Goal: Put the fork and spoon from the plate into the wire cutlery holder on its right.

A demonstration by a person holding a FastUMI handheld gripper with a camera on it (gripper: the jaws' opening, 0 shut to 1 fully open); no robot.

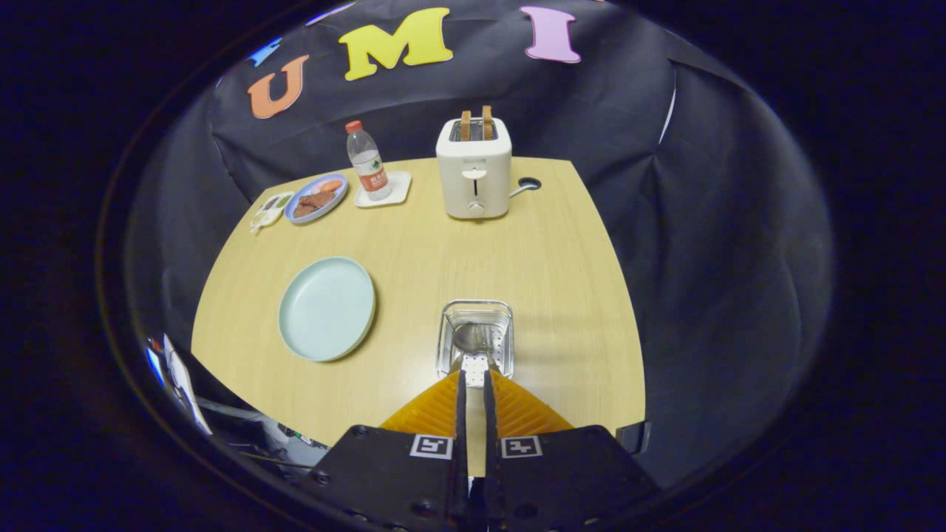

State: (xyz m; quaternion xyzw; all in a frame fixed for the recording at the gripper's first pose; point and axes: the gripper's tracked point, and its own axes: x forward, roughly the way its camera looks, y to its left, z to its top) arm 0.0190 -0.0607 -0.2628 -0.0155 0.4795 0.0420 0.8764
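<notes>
The counter (458, 251) carries everything, and it reads as a breakfast setting laid out with the working things nearest the gripper (473, 378). At the far edge stands a toaster (474, 177) with two slices standing up out of its slots, its cord lying just to its right. Near the toaster on its other side a bottle (367, 171) stands on a small white tray (384, 193), and beside that a blue dish (316, 198) holds what looks like food, with a small packet (267, 210) touching its outer side. Closer in lies the plate (327, 308), pale green and bare: no fork or spoon is on it. Just to its right sits the holder (477, 336), directly ahead of the fingers (442, 403), whose tips reach its near rim. A spoon (470, 337) shows inside it, bowl toward the far side and handle running back toward the tips; whether a fork lies in there with it is hard to say through the glare on the wire. The fingers stand nearly closed, a narrow slot between them, and I judge they pinch the spoon's handle end, lowering it into the holder, though the contact itself is hidden at the tips. With the plate bare, the task looks close to finished.
</notes>
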